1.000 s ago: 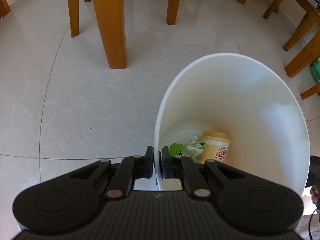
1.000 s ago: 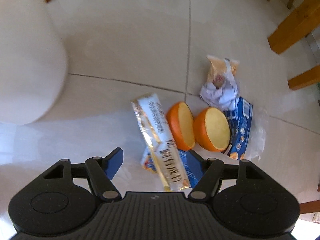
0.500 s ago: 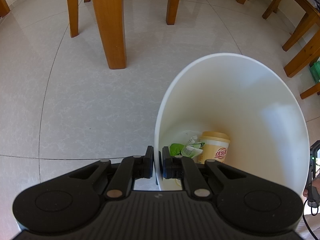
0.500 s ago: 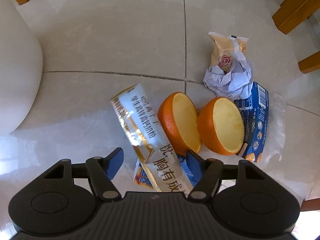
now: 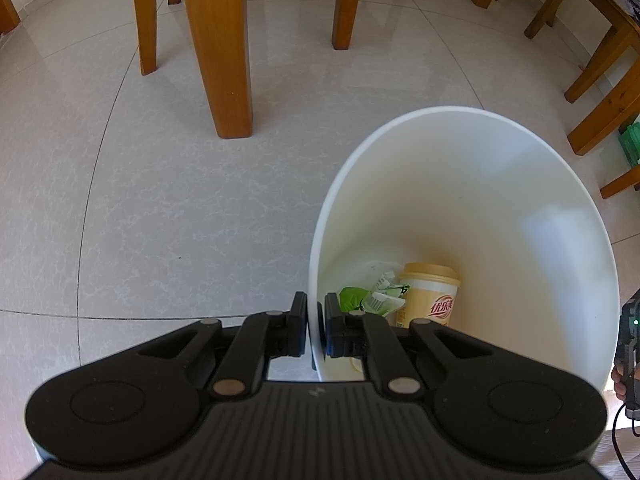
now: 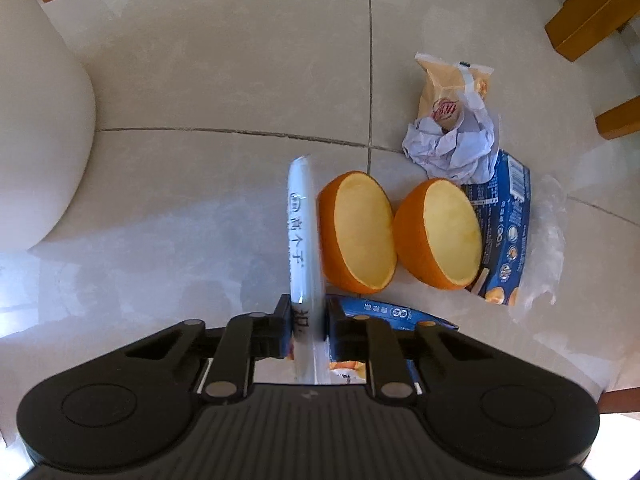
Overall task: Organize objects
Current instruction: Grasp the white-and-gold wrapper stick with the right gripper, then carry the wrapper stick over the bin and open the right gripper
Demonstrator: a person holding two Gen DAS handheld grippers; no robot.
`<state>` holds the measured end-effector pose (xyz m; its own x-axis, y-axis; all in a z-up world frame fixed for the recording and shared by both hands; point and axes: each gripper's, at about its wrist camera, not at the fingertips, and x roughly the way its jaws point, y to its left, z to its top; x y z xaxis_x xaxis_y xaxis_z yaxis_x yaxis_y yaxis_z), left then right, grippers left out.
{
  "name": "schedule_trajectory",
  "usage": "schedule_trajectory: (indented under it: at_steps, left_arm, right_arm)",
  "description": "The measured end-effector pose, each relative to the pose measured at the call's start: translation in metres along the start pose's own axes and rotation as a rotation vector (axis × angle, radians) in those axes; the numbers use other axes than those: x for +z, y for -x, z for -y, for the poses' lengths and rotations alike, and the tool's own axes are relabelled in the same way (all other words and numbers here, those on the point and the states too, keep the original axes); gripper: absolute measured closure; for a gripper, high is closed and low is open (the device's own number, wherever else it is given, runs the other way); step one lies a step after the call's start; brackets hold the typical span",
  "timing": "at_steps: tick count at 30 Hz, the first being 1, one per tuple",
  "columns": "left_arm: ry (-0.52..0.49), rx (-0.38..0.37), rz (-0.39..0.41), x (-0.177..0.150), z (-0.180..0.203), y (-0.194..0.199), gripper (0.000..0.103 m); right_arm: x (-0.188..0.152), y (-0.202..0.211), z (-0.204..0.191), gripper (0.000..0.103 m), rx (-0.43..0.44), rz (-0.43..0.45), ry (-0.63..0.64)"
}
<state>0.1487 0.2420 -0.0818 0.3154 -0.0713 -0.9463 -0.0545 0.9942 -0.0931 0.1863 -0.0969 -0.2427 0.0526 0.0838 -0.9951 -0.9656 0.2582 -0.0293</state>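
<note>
Left claw (image 5: pixel 316 326) clamped on the near rim of the white bin (image 5: pixel 520 184), one finger outside, one inside; bin fills lower right of the left wrist view. In the bin bottom: a yellow cup (image 5: pixel 430 294) upright, green-white wrapper (image 5: pixel 374 298) just left of it, touching. Tiled floor (image 5: pixel 160 200) around, wooden legs (image 5: pixel 218 48) across the top of frame. A hand on a black device (image 5: pixel 628 344) at the right edge.

Right claw (image 6: pixel 307 322) pinched on a silver packet (image 6: pixel 302 240), lower centre of the right wrist view. Packet stands on edge, running up from the claw toward frame centre. Just right of it, two orange halves (image 6: pixel 360 232) side by side on the floor, cut faces up, left one touching or nearly touching the packet. Blue carton (image 6: pixel 506 232) right of the halves, against the right half. A second blue pack (image 6: pixel 392 314) lies flat under the claw's right finger. Crumpled white paper (image 6: pixel 452 144) and a tan bag (image 6: pixel 444 84) upper right, paper overlapping the carton's top. Clear plastic (image 6: pixel 552 240) at the far right. Bin wall (image 6: pixel 36 140) blurred at left edge, well apart from the pile.
</note>
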Motion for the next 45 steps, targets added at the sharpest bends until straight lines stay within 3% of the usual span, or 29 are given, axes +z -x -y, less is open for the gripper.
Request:
schedule_trajectory:
  at_steps: [7, 14, 25, 33, 45]
  left_arm:
    - [-0.002, 0.001, -0.001, 0.0, 0.0, 0.0, 0.096]
    - [-0.001, 0.001, -0.003, 0.002, 0.001, -0.001, 0.096]
    - [-0.011, 0.011, -0.008, 0.002, 0.004, -0.003, 0.096]
    - [-0.028, 0.024, -0.004, 0.0, 0.006, -0.004, 0.096]
    - [-0.017, 0.012, -0.006, 0.0, 0.001, -0.003, 0.096]
  right_arm:
    - [0.002, 0.019, 0.003, 0.086, 0.019, 0.014, -0.009]
    - [0.009, 0.063, 0.002, 0.086, 0.062, 0.054, -0.031]
    - [0.034, 0.195, -0.028, 0.086, 0.124, 0.146, 0.043]
    - [0.065, 0.284, -0.077, 0.086, 0.203, 0.285, 0.151]
    - [0.093, 0.301, -0.156, 0.083, 0.312, 0.339, 0.257]
